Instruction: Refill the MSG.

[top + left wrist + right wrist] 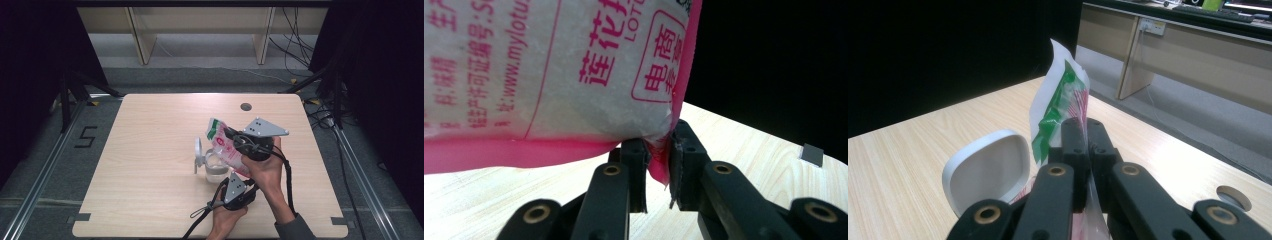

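- At the near edge of the table [150,210], at about 6 o'clock in the high view, the person's left hand [226,220] holds the left gripper [234,176], and its cable trails to 7 o'clock.
- In the left gripper view the two black jaws are almost together and pinch the pink bottom corner of the bag [549,75]; the pads press on the plastic at both sides.
- Just past this gripper, toward 11 o'clock from it, a clear container [216,169] stands on the wood with some pale content at its bottom. Its white lid [199,150] is swung open at 9 o'clock of the container and stands upright.
- The bag, white with pink print and a green top, hangs tilted above the container; its low end points to 5 o'clock and its top to 11 o'clock.
- At 1 o'clock of the container, the right hand [265,172] carries the right gripper [231,134] with a grey three-cornered plate [264,128] on top.
- In the right gripper view the jaws are fully closed and clamp the upper part of the bag [1060,107]; the white lid [988,172] is seen at 9 o'clock of them.
- Farther, at 12 o'clock near the far edge of the table, there is a small round hole [245,106].
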`<state>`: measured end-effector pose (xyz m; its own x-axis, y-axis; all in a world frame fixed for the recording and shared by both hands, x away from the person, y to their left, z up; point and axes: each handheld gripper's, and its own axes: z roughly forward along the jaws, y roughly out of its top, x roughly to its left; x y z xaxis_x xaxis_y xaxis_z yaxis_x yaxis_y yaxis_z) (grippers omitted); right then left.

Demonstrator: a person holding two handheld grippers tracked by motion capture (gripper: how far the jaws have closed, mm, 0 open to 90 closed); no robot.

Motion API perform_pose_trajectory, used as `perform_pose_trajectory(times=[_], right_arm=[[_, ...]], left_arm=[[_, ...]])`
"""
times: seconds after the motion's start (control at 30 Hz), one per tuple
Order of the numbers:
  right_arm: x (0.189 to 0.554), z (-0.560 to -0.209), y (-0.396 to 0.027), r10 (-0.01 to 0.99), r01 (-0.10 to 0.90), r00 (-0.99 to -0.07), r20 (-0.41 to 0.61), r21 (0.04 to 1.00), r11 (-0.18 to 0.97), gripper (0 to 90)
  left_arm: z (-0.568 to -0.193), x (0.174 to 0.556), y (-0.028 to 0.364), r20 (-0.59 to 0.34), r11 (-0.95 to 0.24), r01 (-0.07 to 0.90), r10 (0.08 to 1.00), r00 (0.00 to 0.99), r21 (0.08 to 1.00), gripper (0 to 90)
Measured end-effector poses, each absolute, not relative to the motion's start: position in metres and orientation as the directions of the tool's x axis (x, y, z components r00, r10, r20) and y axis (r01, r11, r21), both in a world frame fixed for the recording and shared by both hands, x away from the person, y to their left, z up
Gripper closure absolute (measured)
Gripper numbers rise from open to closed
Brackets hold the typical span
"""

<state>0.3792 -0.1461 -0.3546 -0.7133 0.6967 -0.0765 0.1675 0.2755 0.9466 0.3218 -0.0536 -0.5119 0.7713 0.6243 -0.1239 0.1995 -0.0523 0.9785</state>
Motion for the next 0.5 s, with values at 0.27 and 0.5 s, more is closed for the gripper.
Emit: perform_pose_trajectory(times=[0.27, 0.5], right_arm=[[0.3786, -0.3539, -0.1451, 0.698, 0.174, -0.712, -0.071, 0.946, 0.274, 90.0], [0.3806, -0.3534, -0.1434, 0.697, 0.161, -0.711, -0.088, 0.945, 0.284, 90.0]], left_arm=[[-0.5114, 0.3224, -0.0544, -0.128, -0.046, 0.198, 0.622, 0.773, 0.979, 78.7], [-0.5100, 0.3239, -0.0535, -0.127, -0.046, 0.197, 0.621, 0.773, 0.979, 78.7]])
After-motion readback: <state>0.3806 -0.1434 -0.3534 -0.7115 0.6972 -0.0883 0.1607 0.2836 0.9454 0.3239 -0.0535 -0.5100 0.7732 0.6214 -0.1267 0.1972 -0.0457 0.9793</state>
